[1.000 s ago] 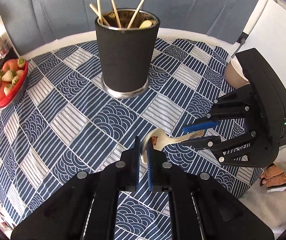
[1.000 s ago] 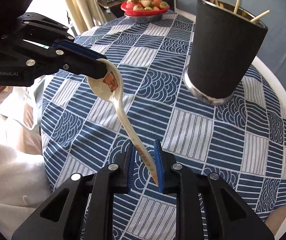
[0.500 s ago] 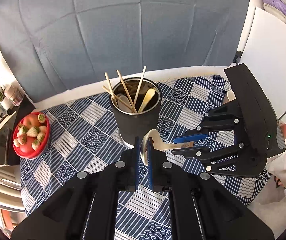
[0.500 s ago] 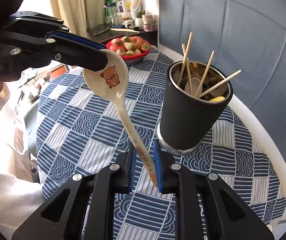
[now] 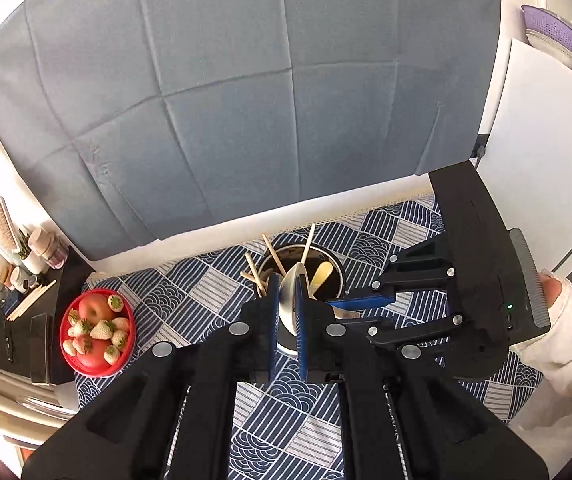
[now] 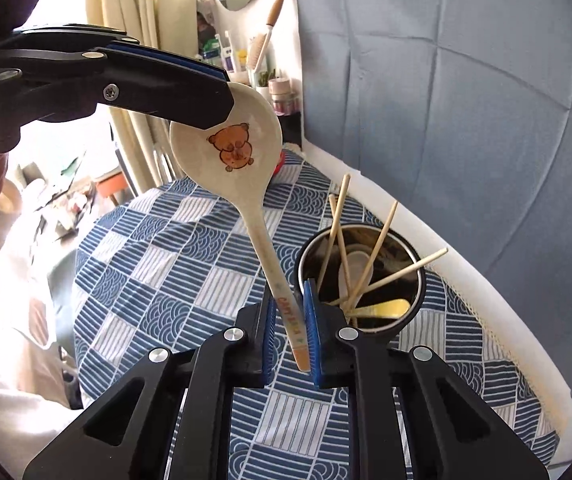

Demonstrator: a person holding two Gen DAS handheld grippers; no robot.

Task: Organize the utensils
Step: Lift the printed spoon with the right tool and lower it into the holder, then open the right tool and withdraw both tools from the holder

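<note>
Ceramic spoon (image 6: 242,184) held in air above patterned surface (image 6: 174,264), beside utensil cup (image 6: 359,280). Bowl clamped by left gripper (image 5: 286,300) fingers; handle end clamped between right gripper (image 6: 289,344) fingers. Chopsticks (image 6: 369,256) stood in cup.

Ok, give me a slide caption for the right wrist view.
Both hand-held grippers, left and right, hold a bear-print spoon beside the utensil cup.

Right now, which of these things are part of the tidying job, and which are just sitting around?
Part of the job:
- bear spoon, held at both ends
- left gripper on its bowl
- right gripper on its handle
- black utensil cup
- chopsticks in the cup

Just sitting around:
- red fruit bowl
- patterned tablecloth
- toiletries on the shelf
</note>
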